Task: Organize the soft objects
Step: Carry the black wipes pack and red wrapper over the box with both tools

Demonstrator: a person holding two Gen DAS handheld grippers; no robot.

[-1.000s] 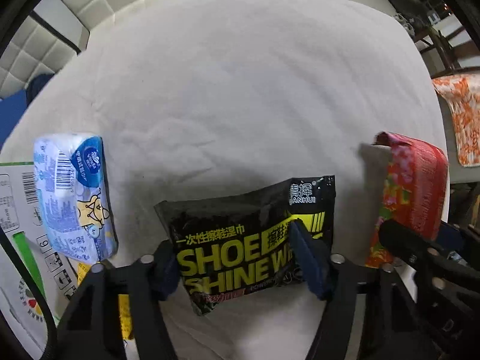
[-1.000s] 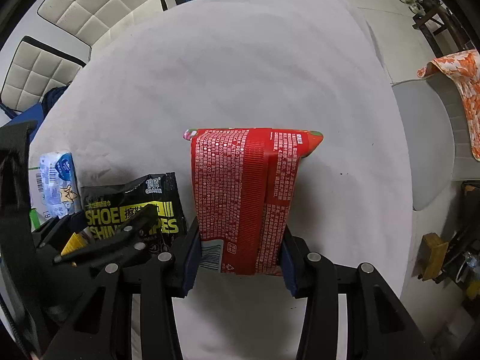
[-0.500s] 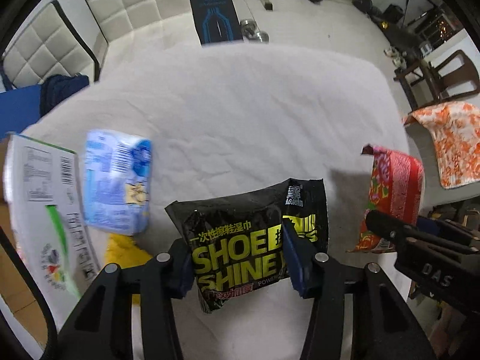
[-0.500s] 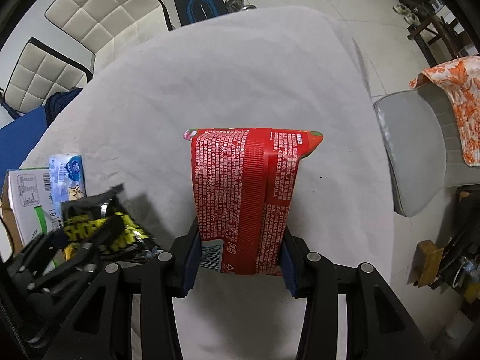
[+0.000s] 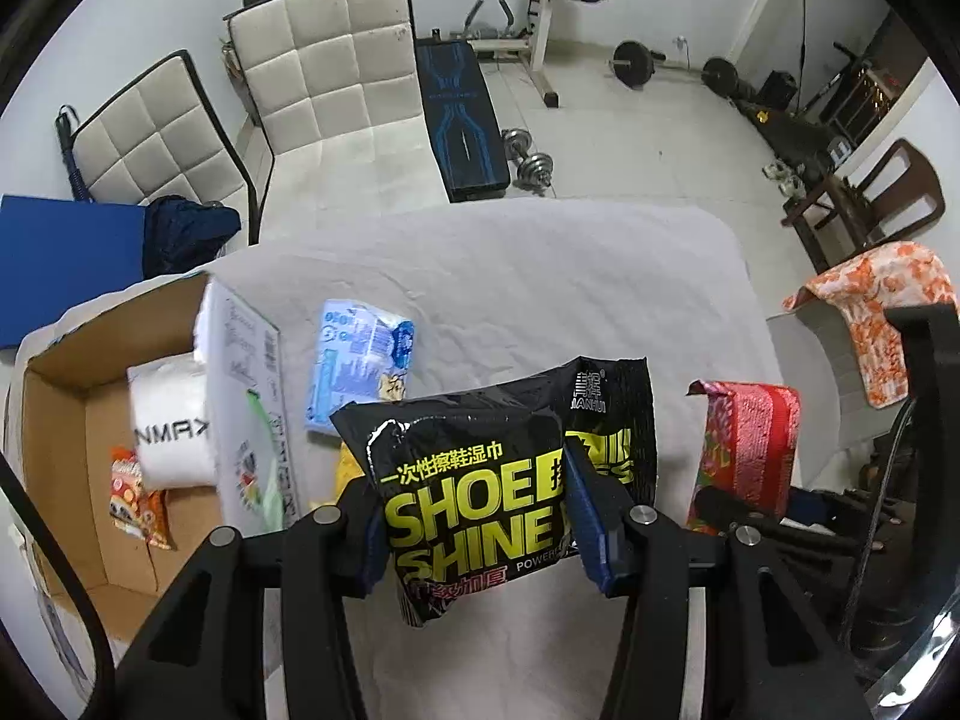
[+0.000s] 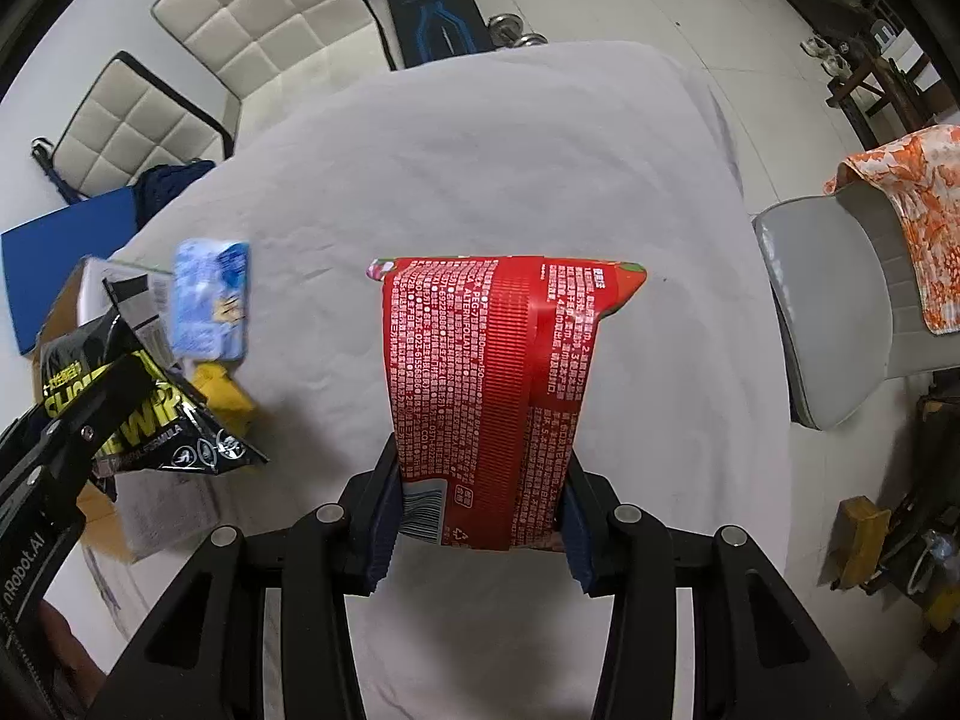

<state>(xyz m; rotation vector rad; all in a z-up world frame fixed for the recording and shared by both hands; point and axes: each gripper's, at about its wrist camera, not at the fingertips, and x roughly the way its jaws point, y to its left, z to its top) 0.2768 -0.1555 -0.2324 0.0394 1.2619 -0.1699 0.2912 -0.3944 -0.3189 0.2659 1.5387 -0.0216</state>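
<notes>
Left wrist view: the left gripper (image 5: 474, 531) clamps the black wipes pack (image 5: 510, 480) by its lower half, lifted clear of the table (image 5: 540, 276) for carrying toward the open cardboard box (image 5: 72, 420). Right wrist view: the right gripper (image 6: 477, 531) pinches the red pack (image 6: 492, 384) at its bottom edge, so it stands upright above the cloth, likely awaiting its turn.

Left wrist view: sits behind own fingers (image 5: 591, 516), looks forward and down over white-covered desk (image 5: 540, 276) toward far room; black wipes pack (image 5: 498, 480) close, filling lower centre. Cardboard box (image 5: 66, 396) at left edge.

Right wrist view: same set-up, steeper down-look, red pack (image 6: 492, 396) close at centre.

Shared: desk, blue tissue pack (image 5: 360, 360) (image 6: 210, 306), both packs, padded chairs (image 5: 324, 66) (image 6: 264, 6), each seeing other's gripper at frame edge.
</notes>
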